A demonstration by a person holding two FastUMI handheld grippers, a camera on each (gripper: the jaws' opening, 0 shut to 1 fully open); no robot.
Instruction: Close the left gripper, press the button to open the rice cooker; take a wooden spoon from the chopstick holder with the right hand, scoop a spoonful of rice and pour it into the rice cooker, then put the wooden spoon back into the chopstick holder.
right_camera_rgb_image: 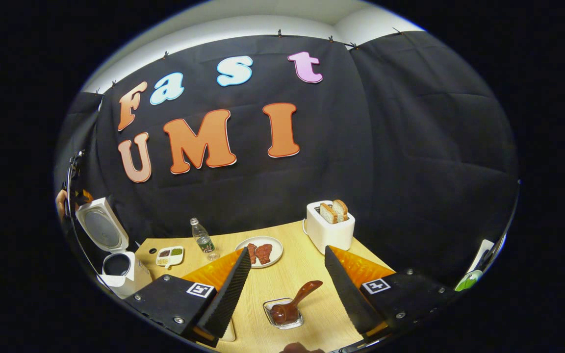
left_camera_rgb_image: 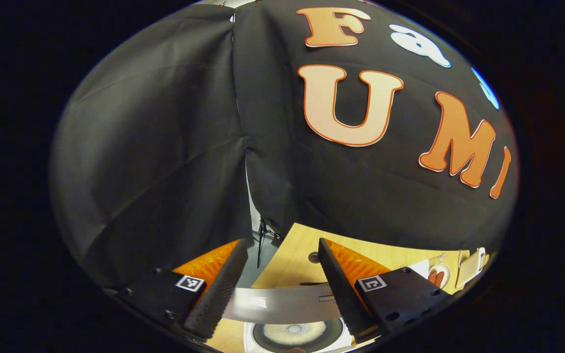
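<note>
A: How far along does this look?

B: The rice cooker [right_camera_rgb_image: 115, 255] at the far left of the wooden table [right_camera_rgb_image: 287, 279] stands with its lid [right_camera_rgb_image: 98, 225] swung up, so I judge the button press done. The left gripper view looks down on the lid's glossy white edge and the round dark pot below.

A: And the spoon?

B: A brown wooden spoon [right_camera_rgb_image: 295, 301] lies with its bowl in a small clear square dish [right_camera_rgb_image: 284, 314] near the front of the table, handle slanting up to the right. The right gripper [right_camera_rgb_image: 287, 289] hovers over it, fingers spread wide and grasping nothing. No rice is visible in the dish; the spoon bowl covers it, so I can't tell whether scooping has happened. Pouring and returning the spoon look left to do.

A: The left gripper [left_camera_rgb_image: 280, 282]?

B: Released as well, jaws well apart, above the cooker.

A: Materials?

B: Black ribbed finger pads [right_camera_rgb_image: 226, 294] on orange backing; pale wood-grain tabletop; a boxy white toaster [right_camera_rgb_image: 329, 228] with two bread slices at the far right; a white plate [right_camera_rgb_image: 260, 252] with reddish pieces; a clear plastic bottle [right_camera_rgb_image: 203, 240]; a small divided tray [right_camera_rgb_image: 169, 256].
</note>
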